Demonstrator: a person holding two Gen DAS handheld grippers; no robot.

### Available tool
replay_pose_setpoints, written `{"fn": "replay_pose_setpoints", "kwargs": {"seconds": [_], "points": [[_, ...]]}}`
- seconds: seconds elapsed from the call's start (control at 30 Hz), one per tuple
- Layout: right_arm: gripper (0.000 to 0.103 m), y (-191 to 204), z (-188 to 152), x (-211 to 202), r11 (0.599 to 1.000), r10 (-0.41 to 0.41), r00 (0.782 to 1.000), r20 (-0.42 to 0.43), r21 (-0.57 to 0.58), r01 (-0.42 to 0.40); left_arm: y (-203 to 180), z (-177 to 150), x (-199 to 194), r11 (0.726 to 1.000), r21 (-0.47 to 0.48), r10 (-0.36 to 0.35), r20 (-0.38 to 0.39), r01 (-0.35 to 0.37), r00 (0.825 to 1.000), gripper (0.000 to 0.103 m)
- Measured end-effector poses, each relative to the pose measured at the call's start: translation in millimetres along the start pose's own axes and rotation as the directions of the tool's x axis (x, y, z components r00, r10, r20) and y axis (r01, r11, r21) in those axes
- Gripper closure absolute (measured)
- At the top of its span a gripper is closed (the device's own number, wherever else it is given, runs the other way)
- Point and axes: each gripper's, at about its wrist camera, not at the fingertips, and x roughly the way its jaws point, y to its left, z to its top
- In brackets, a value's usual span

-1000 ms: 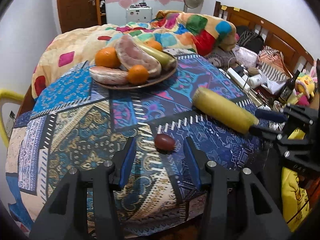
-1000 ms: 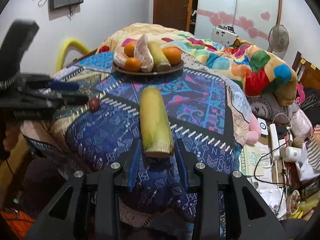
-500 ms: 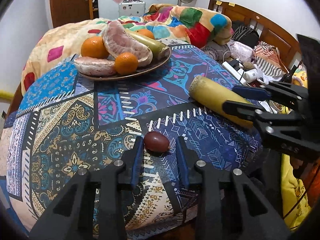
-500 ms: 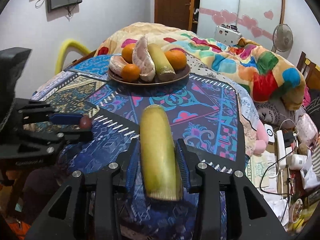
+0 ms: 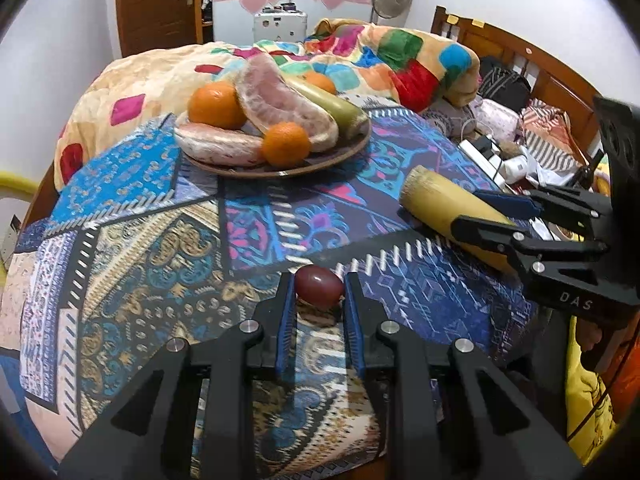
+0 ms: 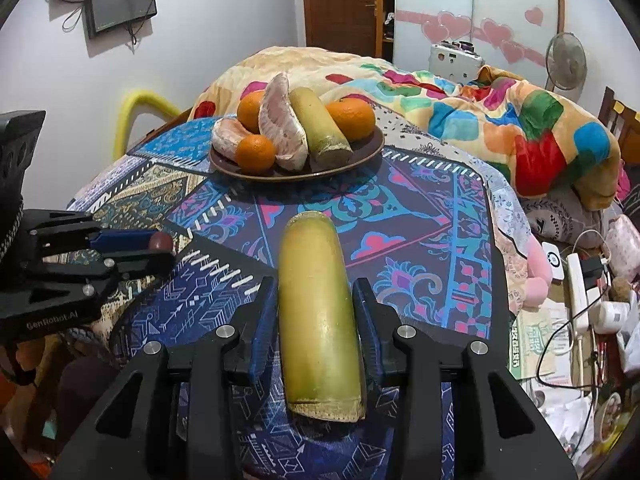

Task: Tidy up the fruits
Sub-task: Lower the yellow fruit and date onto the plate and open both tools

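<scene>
The left gripper [image 5: 319, 294] has its two blue-padded fingers drawn narrow around a small dark red fruit [image 5: 319, 286], the pads touching or almost touching its sides; whether it has left the patterned tablecloth [image 5: 160, 240] cannot be told. The right gripper [image 6: 316, 308] straddles a long yellow-green stalk [image 6: 318, 312] that lies lengthwise on the cloth, pointing toward 12 o'clock. Its fingers sit close on either side; a firm grip cannot be confirmed.

At 12 o'clock from both grippers, well apart from them, a brown plate [image 5: 352, 148] holds three oranges, two pale pink pomelo segments and a second green stalk. It looks nearly full.

Risks, as judgement: the red fruit is smooth and rounded, so a grip near the fingertips may let it squirt out and roll off the table edge. The stalk is long and is held near its near end, so it may droop or pivot when lifted. With little bare plate left, setting either piece down may nudge an orange [image 5: 286, 142] off the rim. The grippers sit near each other and could collide on the way to the plate
</scene>
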Motion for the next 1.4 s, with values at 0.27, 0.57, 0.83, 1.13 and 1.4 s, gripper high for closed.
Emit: {"fn": "replay_pose_setpoints", "kwargs": {"seconds": [0.27, 0.57, 0.83, 1.13, 1.4], "points": [[0.068, -2, 20, -4, 1.000, 0.005, 0.998, 0.067, 0.028, -0.007, 24, 20, -13, 0.999, -0.029, 0.028, 0.058, -0.026, 0.998, 0.079], [0.068, -4, 54, 0, 0.999, 0.012, 0.988, 0.151, 0.040, -0.018, 43, 51, -10, 0.998, -0.029, 0.055, 0.099, -0.052, 0.994, 0.079], [0.068, -17, 90, 23, 0.999, -0.012, 0.984, 0.177, 0.054, 0.003, 56, 84, 12, 0.998, -0.007, 0.070, 0.110, -0.070, 0.991, 0.079], [0.068, -22, 129, 67, 0.999, -0.017, 0.990, 0.143, 0.039, 0.012, 66, 110, 49, 0.996, 0.004, 0.086, 0.081, -0.086, 0.993, 0.079], [0.067, -18, 136, 86, 1.000, -0.013, 0.994, 0.110, 0.012, 0.012, 71, 118, 66, 0.997, -0.013, 0.073, 0.062, -0.072, 0.995, 0.079]]}}
